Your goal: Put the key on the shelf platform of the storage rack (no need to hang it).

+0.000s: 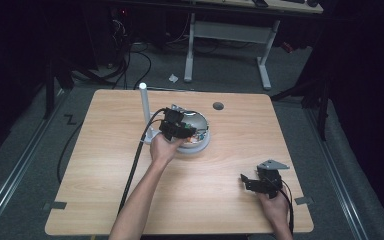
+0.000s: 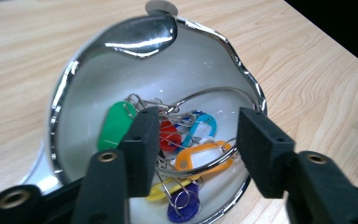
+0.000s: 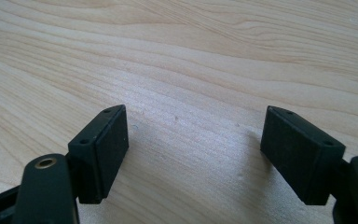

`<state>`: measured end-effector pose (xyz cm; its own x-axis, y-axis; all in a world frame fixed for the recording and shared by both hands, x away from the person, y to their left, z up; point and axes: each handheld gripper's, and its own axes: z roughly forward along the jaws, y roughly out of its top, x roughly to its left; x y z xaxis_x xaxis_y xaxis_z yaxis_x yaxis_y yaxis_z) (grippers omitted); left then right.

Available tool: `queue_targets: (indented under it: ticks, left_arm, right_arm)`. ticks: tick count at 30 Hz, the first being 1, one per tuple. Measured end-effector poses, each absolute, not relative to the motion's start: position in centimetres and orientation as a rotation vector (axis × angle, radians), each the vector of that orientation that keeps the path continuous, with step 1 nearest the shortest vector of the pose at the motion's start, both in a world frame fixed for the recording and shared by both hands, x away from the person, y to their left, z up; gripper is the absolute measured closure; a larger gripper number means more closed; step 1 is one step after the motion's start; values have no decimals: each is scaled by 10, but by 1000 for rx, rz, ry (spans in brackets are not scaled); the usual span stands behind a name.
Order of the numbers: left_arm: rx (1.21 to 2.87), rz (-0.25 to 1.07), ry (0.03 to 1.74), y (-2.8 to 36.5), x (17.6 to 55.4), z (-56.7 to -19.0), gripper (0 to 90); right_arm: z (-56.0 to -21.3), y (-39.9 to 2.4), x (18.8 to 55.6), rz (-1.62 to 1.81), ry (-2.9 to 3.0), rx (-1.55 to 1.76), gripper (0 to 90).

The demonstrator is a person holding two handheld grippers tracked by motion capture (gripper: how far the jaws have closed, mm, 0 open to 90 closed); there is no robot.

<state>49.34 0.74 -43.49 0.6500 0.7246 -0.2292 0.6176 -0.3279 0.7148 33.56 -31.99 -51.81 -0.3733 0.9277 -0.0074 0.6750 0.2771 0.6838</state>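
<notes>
While the left gripper is hovering released over tags in the bowl, the right gripper is sitting released above the desk.

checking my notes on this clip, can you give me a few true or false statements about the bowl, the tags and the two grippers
1. The key tags lie inside the shiny bowl. True.
2. The left gripper is clamped on the green tag. False: its jaws stand apart over the bowl, pressing nothing.
3. The right gripper is open over bare table. True.
4. The bowl lies upside down. False: it is open side up, tags inside.
</notes>
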Motion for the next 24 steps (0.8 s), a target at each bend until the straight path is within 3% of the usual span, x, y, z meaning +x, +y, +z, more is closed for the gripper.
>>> queue_targets:
  ticks: [12, 24]
  left_arm:
    - [2047, 224, 998, 16, 477, -412, 379]
    - [2032, 251, 990, 27, 459, -397, 365]
  right_arm:
    - [-518, -320, 336, 842, 2146, 1446, 235]
    - [-518, -320, 336, 842, 2146, 1446, 235]
